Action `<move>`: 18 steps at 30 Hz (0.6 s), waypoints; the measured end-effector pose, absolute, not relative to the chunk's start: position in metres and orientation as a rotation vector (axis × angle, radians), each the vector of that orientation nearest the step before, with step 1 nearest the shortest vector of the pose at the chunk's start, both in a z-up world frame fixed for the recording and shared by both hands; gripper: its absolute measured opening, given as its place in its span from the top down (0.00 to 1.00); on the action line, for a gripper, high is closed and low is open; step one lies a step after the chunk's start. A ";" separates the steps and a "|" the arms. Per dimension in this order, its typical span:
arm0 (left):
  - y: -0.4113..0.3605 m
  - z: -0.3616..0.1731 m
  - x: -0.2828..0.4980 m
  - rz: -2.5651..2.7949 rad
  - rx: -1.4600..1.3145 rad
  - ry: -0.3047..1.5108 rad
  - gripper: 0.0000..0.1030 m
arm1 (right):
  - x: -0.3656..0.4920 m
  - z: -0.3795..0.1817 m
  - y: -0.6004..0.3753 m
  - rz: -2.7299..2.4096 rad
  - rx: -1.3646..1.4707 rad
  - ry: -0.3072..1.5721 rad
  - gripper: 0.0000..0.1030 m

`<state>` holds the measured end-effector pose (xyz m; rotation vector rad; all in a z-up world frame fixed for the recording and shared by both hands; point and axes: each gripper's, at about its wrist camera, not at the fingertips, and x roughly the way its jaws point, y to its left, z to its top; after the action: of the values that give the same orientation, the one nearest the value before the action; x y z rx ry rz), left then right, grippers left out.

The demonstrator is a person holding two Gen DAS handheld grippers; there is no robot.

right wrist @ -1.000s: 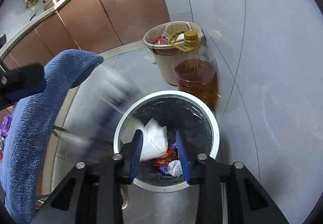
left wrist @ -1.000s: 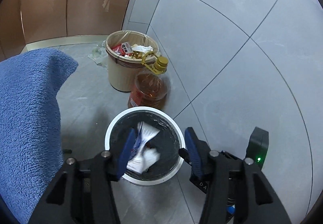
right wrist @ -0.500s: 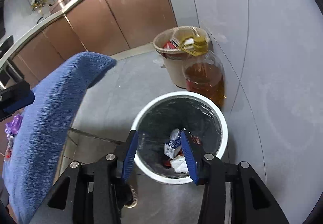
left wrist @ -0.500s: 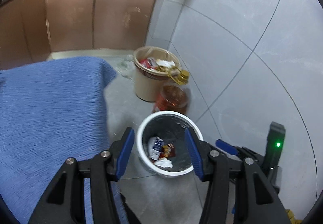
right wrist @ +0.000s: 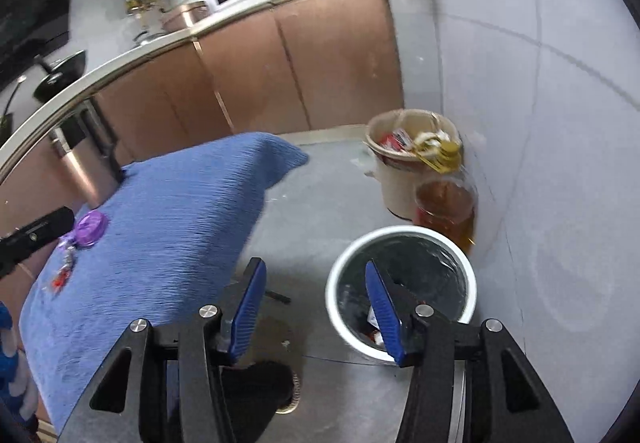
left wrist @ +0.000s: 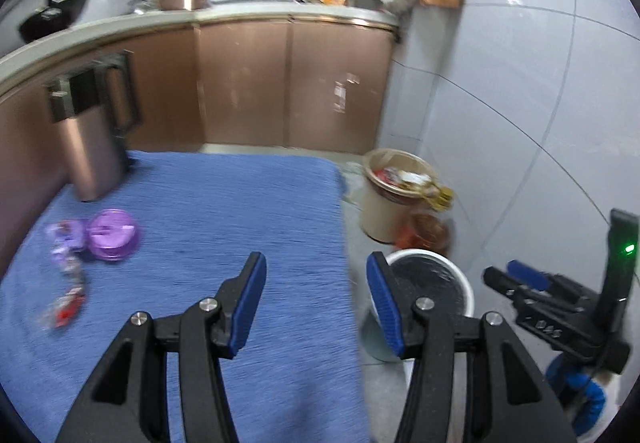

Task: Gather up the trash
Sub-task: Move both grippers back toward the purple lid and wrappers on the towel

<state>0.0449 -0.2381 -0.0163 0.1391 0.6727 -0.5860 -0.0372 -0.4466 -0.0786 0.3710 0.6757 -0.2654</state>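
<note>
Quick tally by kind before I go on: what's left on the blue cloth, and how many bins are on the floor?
Purple lidded container: 1
Purple wrapper: 1
Red wrapper, blurred: 1
Metal kettle: 1
White-rimmed bin: 1
Beige bin, full: 1
Total: 6

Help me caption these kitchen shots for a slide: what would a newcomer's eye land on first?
Probably the blue cloth covering the table, with a purple lid and scattered wrappers near its left edge. Next, the white bin on the floor by the tiled wall, trash inside, with an oil bottle and a full beige bin behind it.
</note>
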 end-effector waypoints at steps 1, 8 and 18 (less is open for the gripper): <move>-0.228 -0.013 0.042 -0.564 0.136 0.658 0.48 | -0.036 -0.072 -0.438 -0.251 0.357 0.668 0.49; -0.172 0.005 0.035 -0.453 0.076 0.594 0.41 | -0.026 -0.038 -0.383 -0.176 0.254 0.625 0.45; -0.121 0.004 0.033 -0.355 0.049 0.548 0.41 | -0.014 -0.035 -0.339 -0.129 0.183 0.652 0.43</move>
<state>0.0325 -0.1206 0.0041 0.0489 0.5476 -0.3553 -0.0144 -0.3389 -0.0347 0.1828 0.6523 -0.1294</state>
